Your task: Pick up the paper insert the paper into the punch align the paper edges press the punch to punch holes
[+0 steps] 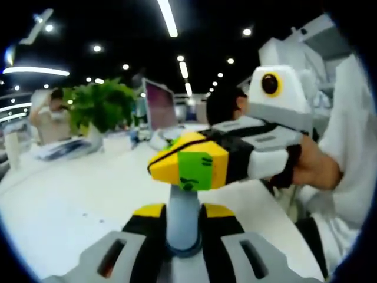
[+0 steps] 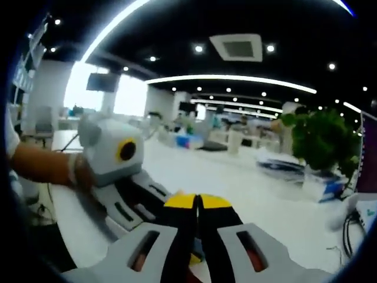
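Office hall with ceiling lights, long white table [image 1: 59, 206], green plant [image 2: 321, 138], left gripper [image 1: 183, 207] clenched on a pale upright handle [image 1: 182, 218], right gripper [image 2: 198, 201] jaws pressed together, crossing just above the left, paper and punch's place unclear.

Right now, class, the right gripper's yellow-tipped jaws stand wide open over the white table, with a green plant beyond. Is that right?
Not quite. In the right gripper view, the right gripper has its yellow-tipped jaws pressed together, not wide open. The rest holds: the white table lies beneath, and the green plant stands beyond.
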`<action>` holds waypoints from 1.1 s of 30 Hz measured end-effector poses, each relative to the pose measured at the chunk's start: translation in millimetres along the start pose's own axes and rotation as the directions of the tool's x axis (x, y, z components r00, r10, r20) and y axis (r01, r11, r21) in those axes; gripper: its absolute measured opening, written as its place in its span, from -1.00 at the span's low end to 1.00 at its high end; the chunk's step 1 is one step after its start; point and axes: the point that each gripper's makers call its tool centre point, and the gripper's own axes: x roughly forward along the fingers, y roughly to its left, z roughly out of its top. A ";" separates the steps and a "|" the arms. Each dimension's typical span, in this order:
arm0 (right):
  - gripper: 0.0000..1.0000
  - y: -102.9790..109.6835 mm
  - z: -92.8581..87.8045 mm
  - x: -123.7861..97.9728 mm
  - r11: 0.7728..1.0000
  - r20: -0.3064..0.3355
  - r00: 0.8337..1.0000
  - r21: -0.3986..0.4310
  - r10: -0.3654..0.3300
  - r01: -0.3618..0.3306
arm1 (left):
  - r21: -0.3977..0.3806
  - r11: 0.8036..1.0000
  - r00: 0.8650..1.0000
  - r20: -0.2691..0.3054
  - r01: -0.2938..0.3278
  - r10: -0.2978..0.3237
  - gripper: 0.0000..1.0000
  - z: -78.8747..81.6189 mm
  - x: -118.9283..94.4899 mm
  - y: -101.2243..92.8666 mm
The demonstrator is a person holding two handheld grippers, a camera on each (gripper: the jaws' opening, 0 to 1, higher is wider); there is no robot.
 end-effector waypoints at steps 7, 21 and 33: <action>-0.96 -2.6 -9.8 -0.7 0.999 -0.093 0.995 -0.029 -0.022 0.019 | -0.006 1.000 1.000 0.001 0.000 0.000 -0.51 0.2 0.0 0.0; -0.98 -8.5 -37.9 -5.5 0.958 -0.097 0.995 0.284 -0.010 0.037 | 0.008 1.000 1.000 -0.001 -0.001 0.001 -0.51 -1.3 0.3 -2.2; -0.95 -2.1 -20.7 2.0 0.992 -0.061 0.998 0.122 -0.017 0.024 | 0.011 1.000 1.000 0.004 -0.001 0.001 -0.50 -1.0 -0.1 -0.5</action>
